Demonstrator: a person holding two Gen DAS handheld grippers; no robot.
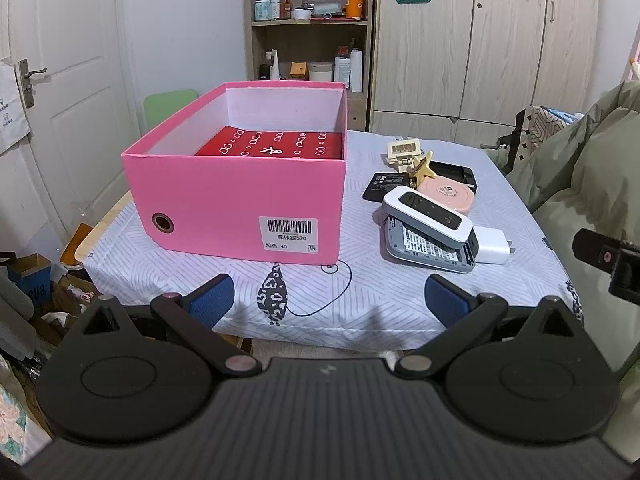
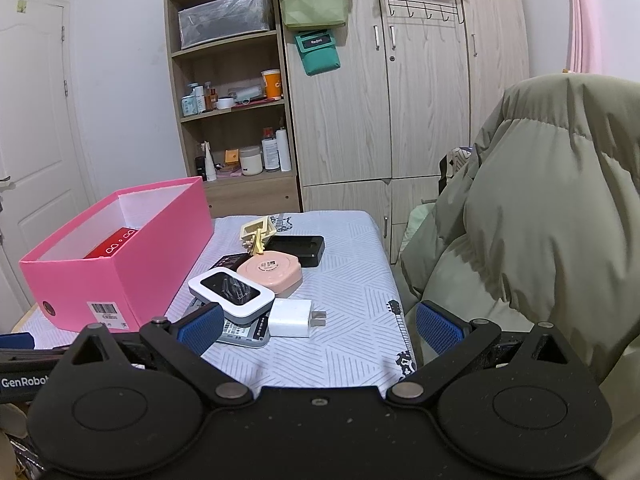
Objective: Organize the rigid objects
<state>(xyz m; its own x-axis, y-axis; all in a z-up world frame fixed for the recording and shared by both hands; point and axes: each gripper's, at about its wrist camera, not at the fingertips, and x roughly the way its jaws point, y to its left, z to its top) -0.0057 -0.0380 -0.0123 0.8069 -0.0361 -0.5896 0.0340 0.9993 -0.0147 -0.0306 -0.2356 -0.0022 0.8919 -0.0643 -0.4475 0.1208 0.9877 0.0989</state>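
Observation:
A pink box [image 1: 240,196] stands open on the table's left, with a red box [image 1: 276,145] inside; it also shows in the right wrist view [image 2: 116,264]. To its right lies a pile: a white device with a black screen [image 1: 428,216] [image 2: 231,291] on a grey device [image 1: 428,250], a white charger [image 1: 494,245] [image 2: 291,317], a pink round case [image 1: 446,194] [image 2: 269,271], black items [image 2: 298,249] and a beige clip [image 1: 404,150] [image 2: 256,232]. My left gripper [image 1: 328,304] is open and empty over the table's near edge. My right gripper [image 2: 320,326] is open and empty just before the charger.
The table has a white patterned cloth [image 1: 360,292]. An olive padded coat [image 2: 532,216] hangs at the right of the table. A shelf unit [image 2: 232,112] and wardrobe [image 2: 420,100] stand behind. Clutter lies on the floor at the left [image 1: 36,280].

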